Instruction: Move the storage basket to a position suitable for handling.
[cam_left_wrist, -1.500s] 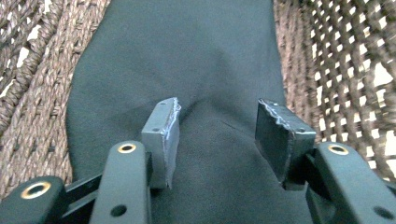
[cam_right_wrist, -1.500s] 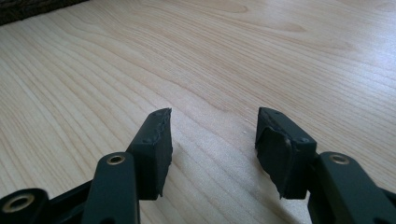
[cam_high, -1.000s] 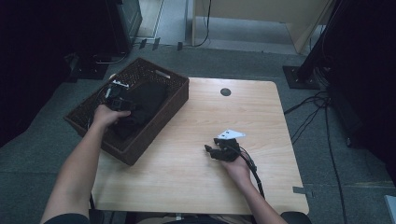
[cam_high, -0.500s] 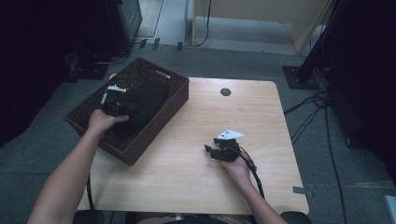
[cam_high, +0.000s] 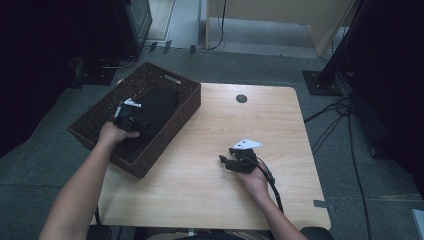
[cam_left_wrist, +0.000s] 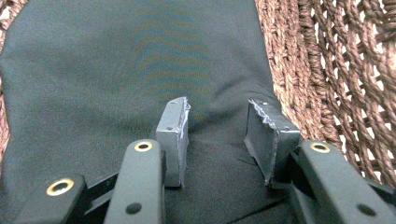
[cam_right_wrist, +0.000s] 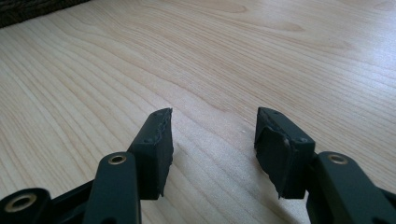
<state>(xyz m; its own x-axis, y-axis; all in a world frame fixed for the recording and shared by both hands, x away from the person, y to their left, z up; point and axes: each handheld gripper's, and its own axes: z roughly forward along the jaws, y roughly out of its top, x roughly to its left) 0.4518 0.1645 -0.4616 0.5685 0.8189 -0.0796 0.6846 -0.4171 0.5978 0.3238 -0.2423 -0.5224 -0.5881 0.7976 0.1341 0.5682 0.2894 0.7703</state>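
A black cloth (cam_high: 159, 104) lies in a brown woven basket (cam_high: 167, 145) at the table's left edge. My left gripper (cam_high: 139, 123) is down inside the basket, pointing into the cloth. In the left gripper view the cloth (cam_left_wrist: 130, 60) sits beneath and between the jaws of my left gripper (cam_left_wrist: 218, 127). The jaws have just been opening a little, and the grey pads (cam_left_wrist: 173, 133) rest on the fabric with a gap between them. My right gripper (cam_high: 226, 159) rests on the wooden table (cam_high: 280, 125), open, with bare wood (cam_right_wrist: 233, 56) between its jaws (cam_right_wrist: 212, 135).
The basket's woven wall (cam_left_wrist: 327, 70) rises close to the right of the left gripper's jaws. A round dark hole (cam_high: 241, 98) sits near the table's far edge. A cable (cam_high: 272, 185) trails from the right gripper toward the person. Dark equipment and floor cables surround the table.
The left hand and gripper have shifted a little toward the basket's near left side and lower onto the black cloth. The right hand has stayed where it was.
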